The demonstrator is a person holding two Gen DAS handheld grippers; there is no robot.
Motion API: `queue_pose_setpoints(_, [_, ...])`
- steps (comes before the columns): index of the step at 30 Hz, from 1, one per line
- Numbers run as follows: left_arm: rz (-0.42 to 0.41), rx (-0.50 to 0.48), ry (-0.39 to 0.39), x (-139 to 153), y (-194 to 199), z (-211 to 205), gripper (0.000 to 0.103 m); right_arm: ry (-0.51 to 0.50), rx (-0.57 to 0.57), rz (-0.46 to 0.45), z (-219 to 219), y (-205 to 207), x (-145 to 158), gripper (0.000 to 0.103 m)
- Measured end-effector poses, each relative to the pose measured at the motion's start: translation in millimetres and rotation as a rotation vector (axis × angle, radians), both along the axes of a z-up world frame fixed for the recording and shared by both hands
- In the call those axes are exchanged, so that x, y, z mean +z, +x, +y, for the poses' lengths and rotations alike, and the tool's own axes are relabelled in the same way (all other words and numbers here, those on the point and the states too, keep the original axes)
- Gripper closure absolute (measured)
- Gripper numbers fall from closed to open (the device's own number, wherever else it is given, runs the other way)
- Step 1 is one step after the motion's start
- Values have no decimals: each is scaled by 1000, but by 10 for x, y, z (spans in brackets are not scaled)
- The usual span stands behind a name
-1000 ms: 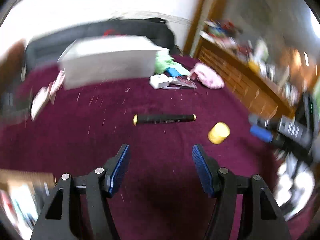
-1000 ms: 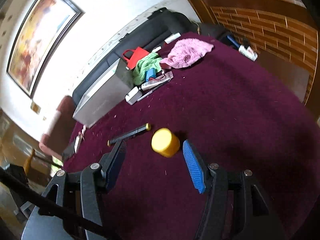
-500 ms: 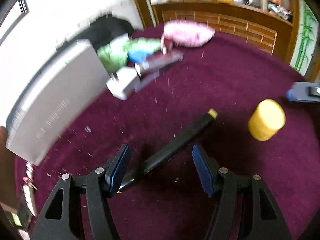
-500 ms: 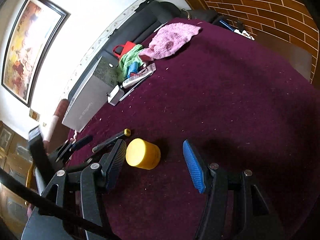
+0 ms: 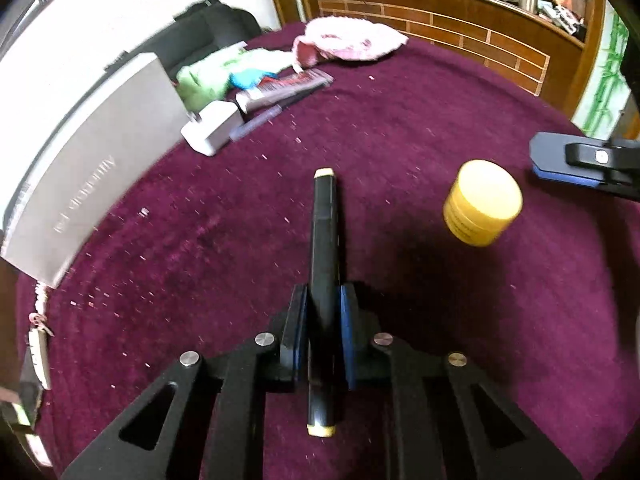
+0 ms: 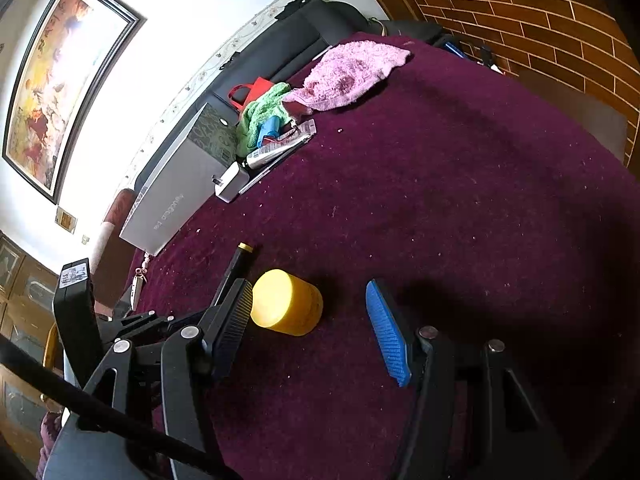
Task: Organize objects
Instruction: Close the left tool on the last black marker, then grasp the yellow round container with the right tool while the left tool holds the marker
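The slim black marker pen with yellow end caps (image 5: pixel 325 264) is clamped in the left tongs (image 5: pixel 323 312), which have just closed near its middle; being stiff and light, it should lift level. The squat yellow plastic jar (image 6: pixel 286 303) lies sideways on the maroon-clothed table (image 6: pixel 460 208) between the released right tongs (image 6: pixel 310 328); it is judged smooth and prone to rolling, best gripped across its sides.

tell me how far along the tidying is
Early on. Nothing looks put away yet. In hand: the left tongs have just closed on the black marker, which lies between their pads. The right tongs stand open around the yellow jar without gripping it. Still left: the jar, plus the white charger, tube and cloths by the grey box.
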State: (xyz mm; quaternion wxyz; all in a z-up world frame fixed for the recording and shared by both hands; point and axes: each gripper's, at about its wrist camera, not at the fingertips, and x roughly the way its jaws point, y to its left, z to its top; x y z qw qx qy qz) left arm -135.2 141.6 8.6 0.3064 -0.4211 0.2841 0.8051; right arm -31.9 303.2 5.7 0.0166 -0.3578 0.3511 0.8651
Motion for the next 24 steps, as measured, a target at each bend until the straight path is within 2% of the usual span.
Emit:
queue_pose_setpoints(2, [87,33,2,-31,68,8,85,11,0,-5,-18,-15,-16,45])
queue_pose_setpoints(5, [163,62,4,-58,177,-13,85,29,12,-7,-70,-54,-37,45])
queue_pose_setpoints(6, [144,68,10,-52,178,-12,92,42,24,-10,-103,-73,-49,45])
queue_pose_setpoints(8, [43,124,67,11,120,-80,92,62,34,-14,-148,-89,-66,45])
queue_pose_setpoints(9, [-10,135,123,51,97,-147,92,77,39,-13,-169,-95,-68,45])
queue_pose_setpoints(10, [-35,137,154,87,110,-209,92,99,42,-12,-194,-102,-63,45])
queue_pose_setpoints(14, [-54,177,237,266,292,-489,92,162,55,-4,-273,-117,-45,45])
queue_pose_setpoints(17, [-36,197,286,401,529,-728,92,206,71,-9,-343,-136,-56,43])
queue_pose_setpoints(19, [-45,219,347,489,697,-918,92,225,85,-20,-383,-168,-77,43])
queue_pose_setpoints(20, [-50,230,379,532,780,-1012,92,237,82,-26,-395,-178,-81,39])
queue_pose_setpoints(24, [-16,250,441,673,1058,-1269,92,318,72,-52,-471,-238,-19,37])
